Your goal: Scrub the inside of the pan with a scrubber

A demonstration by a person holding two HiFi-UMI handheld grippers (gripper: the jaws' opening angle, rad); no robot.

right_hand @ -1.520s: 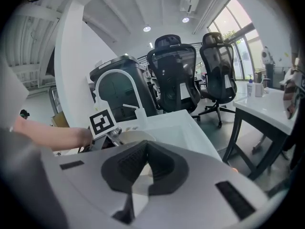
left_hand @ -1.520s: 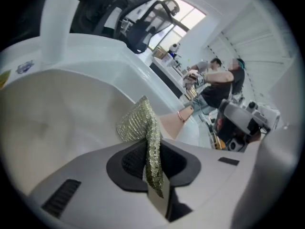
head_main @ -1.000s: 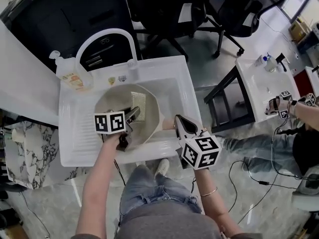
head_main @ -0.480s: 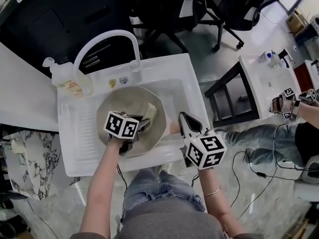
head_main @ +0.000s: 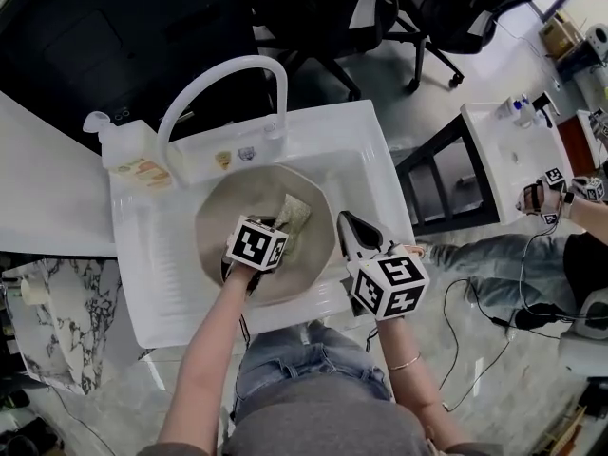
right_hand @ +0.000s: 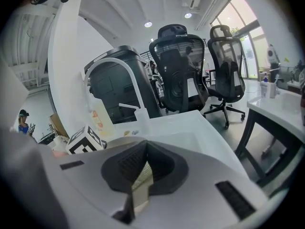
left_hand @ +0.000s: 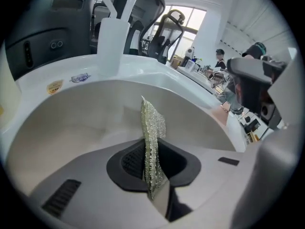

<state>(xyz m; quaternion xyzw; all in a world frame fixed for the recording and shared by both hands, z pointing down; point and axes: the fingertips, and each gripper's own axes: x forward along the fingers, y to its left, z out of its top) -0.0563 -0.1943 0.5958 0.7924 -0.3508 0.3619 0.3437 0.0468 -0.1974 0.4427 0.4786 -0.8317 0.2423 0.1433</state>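
Note:
A beige pan [head_main: 233,218] lies in the basin of a white sink [head_main: 152,255]. My left gripper [head_main: 276,228] is over the pan's middle, shut on a silvery-green mesh scrubber [head_main: 294,214]. In the left gripper view the scrubber [left_hand: 152,125] stands on edge between the closed jaws [left_hand: 153,185], with the pan's inner wall [left_hand: 71,123] behind it. My right gripper [head_main: 345,224] sits at the pan's right rim. In the right gripper view its jaws [right_hand: 137,187] are closed on a beige sliver of that rim.
A white arched faucet [head_main: 218,79] and a soap bottle [head_main: 128,150] stand at the back of the sink. Black office chairs [head_main: 313,17] are beyond it. A white table with black legs [head_main: 494,150] stands to the right, beside another person's leg [head_main: 494,255].
My left gripper has moved right and slightly toward the pan's middle, carrying the scrubber across the pan's inside. The right gripper has stayed at the rim.

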